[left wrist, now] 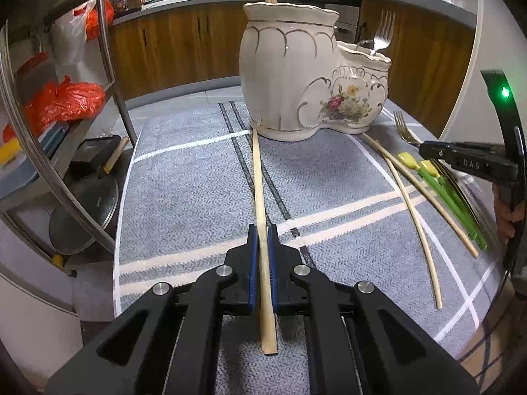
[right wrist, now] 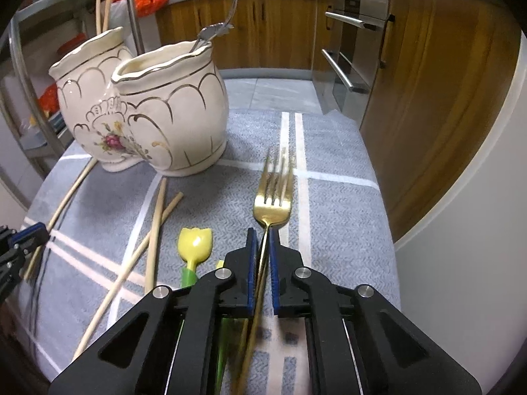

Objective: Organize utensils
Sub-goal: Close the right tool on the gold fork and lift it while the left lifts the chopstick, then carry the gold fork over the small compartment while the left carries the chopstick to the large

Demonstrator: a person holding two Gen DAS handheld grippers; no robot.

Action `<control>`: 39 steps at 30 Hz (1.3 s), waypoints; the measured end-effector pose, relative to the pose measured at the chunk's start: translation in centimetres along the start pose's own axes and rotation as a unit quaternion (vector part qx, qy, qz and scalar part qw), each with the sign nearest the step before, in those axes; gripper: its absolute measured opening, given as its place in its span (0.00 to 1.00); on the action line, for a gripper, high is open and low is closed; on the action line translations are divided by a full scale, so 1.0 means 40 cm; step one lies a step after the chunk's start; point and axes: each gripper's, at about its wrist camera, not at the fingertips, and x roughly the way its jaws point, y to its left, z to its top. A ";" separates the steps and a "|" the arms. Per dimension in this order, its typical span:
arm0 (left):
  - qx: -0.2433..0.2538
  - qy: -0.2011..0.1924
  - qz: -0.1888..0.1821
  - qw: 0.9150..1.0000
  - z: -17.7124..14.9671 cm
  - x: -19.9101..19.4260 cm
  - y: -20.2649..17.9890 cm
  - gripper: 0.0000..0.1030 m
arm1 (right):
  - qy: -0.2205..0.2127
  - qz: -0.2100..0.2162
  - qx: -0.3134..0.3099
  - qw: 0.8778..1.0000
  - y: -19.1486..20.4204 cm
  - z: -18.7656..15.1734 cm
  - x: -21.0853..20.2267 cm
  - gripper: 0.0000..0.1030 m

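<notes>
**Both grippers loaded, holder waiting**

The left gripper [left wrist: 262, 230] has its jaws pinched on a chopstick [left wrist: 258, 177] that lies along the cloth [left wrist: 184, 177], its far tip touching the foot of the holder [left wrist: 296, 79]. The right gripper [right wrist: 262, 233] has its jaws pressed on the neck of a gold fork [right wrist: 272, 197], tines pointing away, just right of the holder's smaller pot.

The holder is a white ceramic boot with two openings: the tall one already carries chopsticks, the low one a steel fork [left wrist: 383, 33]. So, as I read it, the chopstick belongs in the tall mouth and the gold fork in the low one.

To do it well, each piece wants lifting clear of the cloth first, then tipping upright before it goes over the rim. The chopstick is gripped near its near end, so its long free tip will swing wide; I would raise it slowly and keep it off the ceramic wall. The fork's grip looks thin and slightly blurred, so it could twist.

Room is fair. Loose chopsticks [right wrist: 154, 230] and a yellow tulip pick [right wrist: 194, 243] lie between the two grippers, easy to nudge. The cloth's right edge is near the fork, with cabinets [right wrist: 428, 98] beyond; a metal rack [left wrist: 66, 131] stands close on the left.
</notes>
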 end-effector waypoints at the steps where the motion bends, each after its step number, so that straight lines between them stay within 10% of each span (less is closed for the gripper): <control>1: -0.003 0.000 -0.003 1.000 0.000 0.000 0.003 0.06 | -0.006 -0.001 0.000 1.000 0.005 -0.002 -0.009 0.06; 23: -0.027 -0.139 -0.011 0.990 0.001 -0.138 0.035 0.03 | -0.290 0.023 -0.002 0.957 0.041 0.007 -0.310 0.05; 39: 0.038 0.040 -0.024 0.998 0.018 -0.082 0.020 0.11 | -0.350 0.067 -0.035 0.934 0.122 0.182 -0.347 0.05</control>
